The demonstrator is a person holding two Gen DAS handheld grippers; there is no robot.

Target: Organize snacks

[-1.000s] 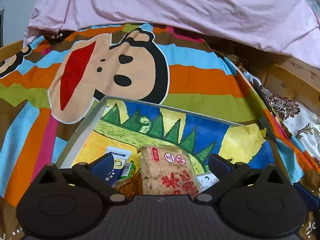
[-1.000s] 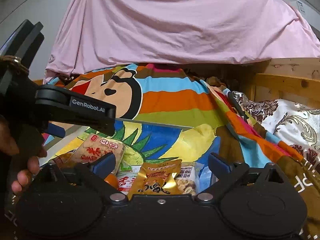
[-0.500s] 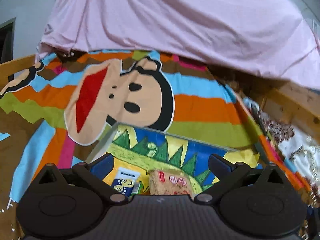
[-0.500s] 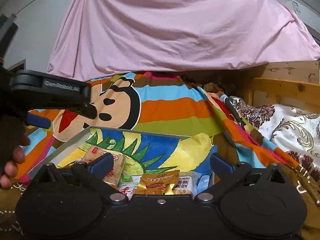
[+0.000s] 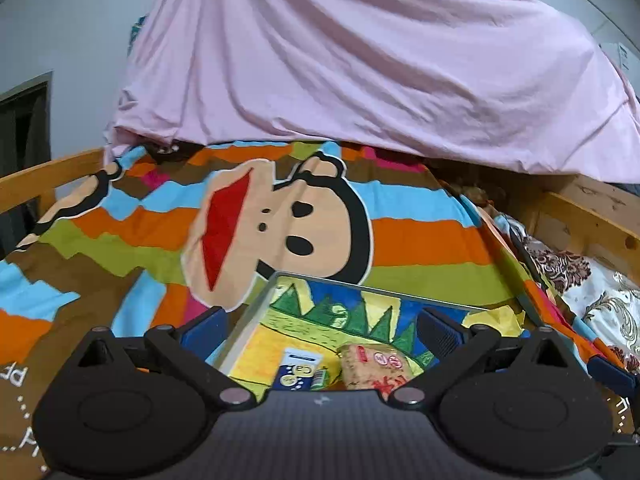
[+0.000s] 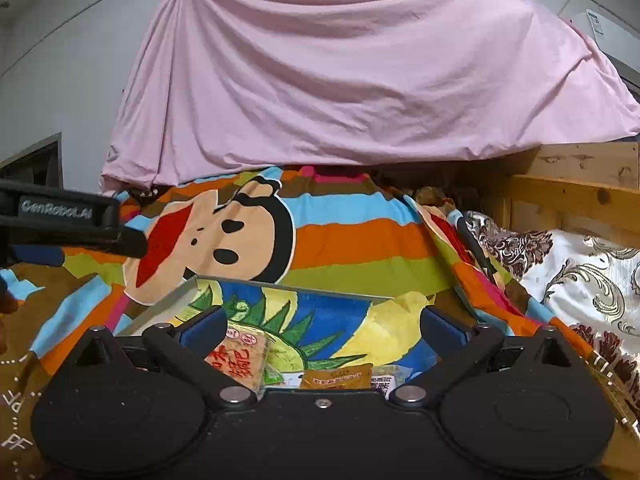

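Note:
A shallow box [image 5: 256, 300] lined with a bright cartoon cloth lies on the bed and holds the snacks. In the left wrist view I see a tan rice-cracker pack [image 5: 370, 366] and a blue and white pack [image 5: 298, 368] low between the fingers. My left gripper [image 5: 320, 330] is open and holds nothing. In the right wrist view the rice-cracker pack [image 6: 240, 360], a gold pouch [image 6: 336, 376] and a white pack [image 6: 384, 380] show just above the gripper body. My right gripper [image 6: 322, 326] is open and holds nothing. The left gripper [image 6: 68, 220] juts in from the left of that view.
A striped monkey-print blanket [image 5: 420, 240] covers the bed. A pink sheet [image 6: 340, 80] hangs behind it. Wooden bed rails [image 6: 572, 196] run along the right, and a floral pillow [image 6: 580, 272] lies beside them. A wooden rail [image 5: 36, 180] borders the left side.
Both grippers have drawn back and tilted up, so the box and snacks have slid down toward the bottom of both views. Both stay open.

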